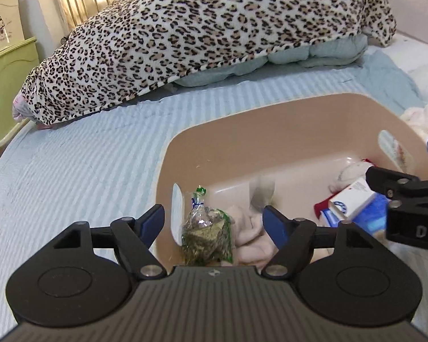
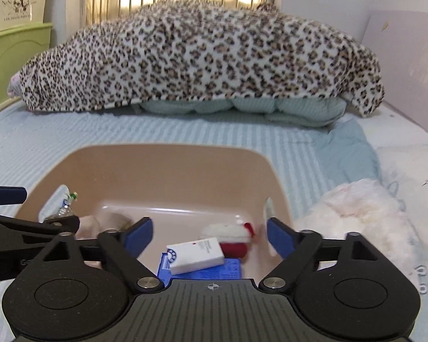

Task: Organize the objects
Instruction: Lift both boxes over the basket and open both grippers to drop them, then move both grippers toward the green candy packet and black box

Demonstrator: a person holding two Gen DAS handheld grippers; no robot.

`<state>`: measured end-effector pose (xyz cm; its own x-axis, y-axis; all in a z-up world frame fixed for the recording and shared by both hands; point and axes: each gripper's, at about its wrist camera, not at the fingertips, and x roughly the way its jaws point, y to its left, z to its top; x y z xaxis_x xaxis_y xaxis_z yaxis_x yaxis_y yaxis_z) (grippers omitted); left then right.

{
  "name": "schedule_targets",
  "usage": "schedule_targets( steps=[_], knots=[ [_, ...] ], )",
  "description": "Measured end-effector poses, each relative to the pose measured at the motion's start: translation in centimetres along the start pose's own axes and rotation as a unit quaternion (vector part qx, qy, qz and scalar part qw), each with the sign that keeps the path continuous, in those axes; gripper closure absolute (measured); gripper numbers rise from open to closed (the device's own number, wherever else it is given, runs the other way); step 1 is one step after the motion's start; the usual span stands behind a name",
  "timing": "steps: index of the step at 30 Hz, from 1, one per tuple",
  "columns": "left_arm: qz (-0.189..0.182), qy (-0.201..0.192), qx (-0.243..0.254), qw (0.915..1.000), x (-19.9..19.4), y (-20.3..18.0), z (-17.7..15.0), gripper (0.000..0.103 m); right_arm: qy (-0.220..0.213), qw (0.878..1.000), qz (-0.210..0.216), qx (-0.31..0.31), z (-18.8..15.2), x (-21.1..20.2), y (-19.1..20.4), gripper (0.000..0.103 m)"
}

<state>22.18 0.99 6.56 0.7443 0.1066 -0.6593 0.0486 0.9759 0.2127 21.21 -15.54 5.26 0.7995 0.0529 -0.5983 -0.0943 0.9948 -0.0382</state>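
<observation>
A tan plastic bin (image 1: pixel 271 119) (image 2: pixel 168 165) sits on the bed. Inside lie a clear bag of green dried leaves (image 1: pixel 207 235), a pale pink cloth (image 1: pixel 251 236), a white box (image 1: pixel 352 199) (image 2: pixel 195 255), a blue packet (image 2: pixel 228 269) and a red-and-white plush (image 2: pixel 234 240). My left gripper (image 1: pixel 214 222) is open and empty above the bin's near left side, over the leaf bag. My right gripper (image 2: pixel 209 235) is open and empty above the bin's near right side, over the white box.
A leopard-print blanket (image 1: pixel 214 28) (image 2: pixel 202 57) covers a pale green quilt (image 1: pixel 299 57) at the back of the bed. A white fluffy cloth (image 2: pixel 356 208) lies right of the bin. Green and cream storage boxes (image 1: pixel 5 79) stand at the left.
</observation>
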Motion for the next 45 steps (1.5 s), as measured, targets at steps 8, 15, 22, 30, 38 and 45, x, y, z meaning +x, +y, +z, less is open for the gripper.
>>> schedule_targets(
  steps=[8,15,22,30,38,45],
  knots=[
    [-0.018,-0.012,-0.002,0.9998,-4.2,1.5,-2.0,0.017,-0.014,1.000,0.011,-0.009,-0.3,-5.3,-1.4,0.000],
    [-0.026,0.000,-0.002,0.9997,-6.5,2.1,-4.6,0.012,0.007,1.000,0.010,-0.026,-2.9,-8.1,-1.5,0.000],
    [-0.036,0.037,0.009,0.9986,-6.6,1.6,-8.3,0.012,0.034,0.999,0.011,-0.022,-6.7,-9.2,-1.9,0.000],
    [-0.040,0.074,0.018,0.9963,-5.8,0.8,-11.7,0.012,0.095,0.995,0.021,-0.036,-10.3,-7.7,-1.5,0.000],
    [-0.044,0.091,0.019,0.9947,-4.2,0.1,-13.6,0.012,0.129,0.988,0.041,-0.074,-12.3,-5.9,0.0,0.000],
    [-0.052,0.098,0.007,0.9938,-2.9,-0.1,-14.3,0.012,0.153,0.985,0.047,-0.060,-13.2,-3.7,0.4,0.000]
  ],
)
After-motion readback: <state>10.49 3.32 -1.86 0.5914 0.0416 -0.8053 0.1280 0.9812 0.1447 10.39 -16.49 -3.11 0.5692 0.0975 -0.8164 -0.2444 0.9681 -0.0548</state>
